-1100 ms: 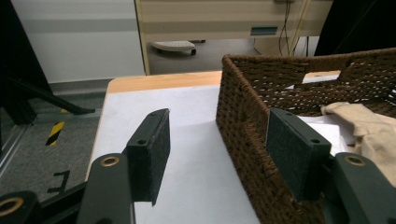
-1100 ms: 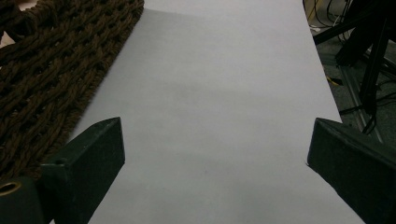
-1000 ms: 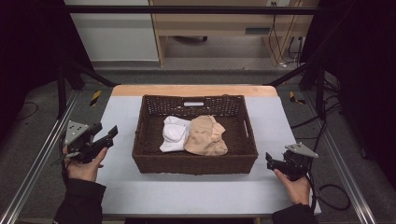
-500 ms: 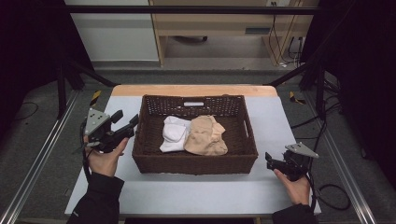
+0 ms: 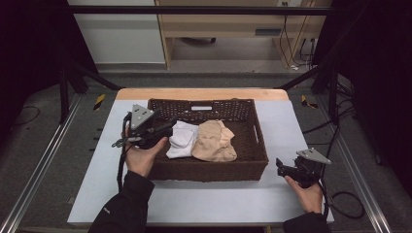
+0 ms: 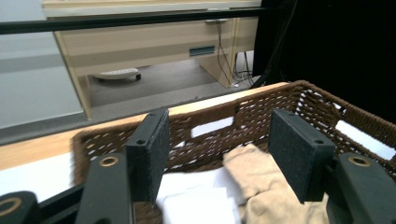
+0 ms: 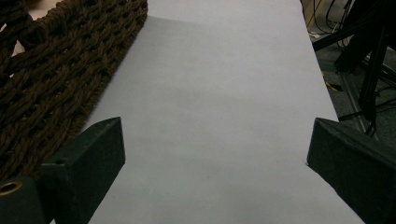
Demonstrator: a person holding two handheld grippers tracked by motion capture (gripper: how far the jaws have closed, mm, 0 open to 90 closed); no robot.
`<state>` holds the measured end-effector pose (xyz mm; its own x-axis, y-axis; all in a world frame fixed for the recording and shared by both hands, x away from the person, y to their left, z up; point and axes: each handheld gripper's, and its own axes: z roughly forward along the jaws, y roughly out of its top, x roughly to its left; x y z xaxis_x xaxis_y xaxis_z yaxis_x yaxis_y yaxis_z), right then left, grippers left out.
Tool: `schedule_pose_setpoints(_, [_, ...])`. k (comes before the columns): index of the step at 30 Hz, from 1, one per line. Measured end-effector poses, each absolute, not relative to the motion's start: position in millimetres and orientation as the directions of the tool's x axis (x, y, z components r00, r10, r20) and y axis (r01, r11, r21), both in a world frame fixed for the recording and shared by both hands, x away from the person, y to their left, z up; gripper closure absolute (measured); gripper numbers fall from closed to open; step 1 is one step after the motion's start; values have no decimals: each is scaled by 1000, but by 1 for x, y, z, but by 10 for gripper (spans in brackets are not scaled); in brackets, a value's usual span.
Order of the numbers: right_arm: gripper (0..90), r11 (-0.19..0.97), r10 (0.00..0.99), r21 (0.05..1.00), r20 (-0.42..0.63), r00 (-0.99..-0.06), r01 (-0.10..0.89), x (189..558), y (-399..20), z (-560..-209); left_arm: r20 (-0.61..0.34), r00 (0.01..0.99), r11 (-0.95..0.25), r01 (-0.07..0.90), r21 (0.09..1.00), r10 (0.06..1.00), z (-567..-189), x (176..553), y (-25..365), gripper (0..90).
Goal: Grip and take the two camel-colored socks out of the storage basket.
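left claw (image 5: 165, 130): jaws well apart, nothing between them; over the basket's left wall, above the white cloth (image 5: 180, 139)
right claw (image 5: 281, 166): jaws wide apart, holding nothing; on the tabletop (image 5: 218, 199) just right of the basket (image 5: 209, 171)
cloths: white and beige cloth (image 5: 214, 141) side by side inside the basket, touching
change: left claw moved in from beside the basket to over its rim; right claw unmoved

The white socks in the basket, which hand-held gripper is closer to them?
Left. The left hand-held gripper is open over the basket's left rim, right beside the white socks. The right hand-held gripper, also open, sits on the table outside the basket's right side.
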<state>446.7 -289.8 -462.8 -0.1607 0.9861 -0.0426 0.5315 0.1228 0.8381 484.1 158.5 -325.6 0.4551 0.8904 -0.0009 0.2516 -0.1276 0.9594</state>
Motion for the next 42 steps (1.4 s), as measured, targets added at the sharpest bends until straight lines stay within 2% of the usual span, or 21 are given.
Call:
schedule_pose_setpoints(4, [46,123,986,840,-45,-158,528,447,-291,-463,24,466,-162,260,952,885,-325,493,142,385])
schedule_pose_setpoints(16, [44,120,987,842,-43,-155,526,448,-291,-463,9,492,-175,292,940,870,-345,521,115,391])
schedule_pose_setpoints(21, [44,124,987,841,-48,-154,527,448,-291,-463,24,501,-209,317,925,865,-355,527,109,391])
schedule_pose_setpoints(35, [45,130,986,839,-54,-156,529,449,-291,-464,-13,524,-238,408,881,851,-395,541,98,405])
schedule_pose_setpoints(42, [45,128,986,834,-51,-157,537,449,-290,-464,-13,538,-262,431,863,843,-401,541,96,415])
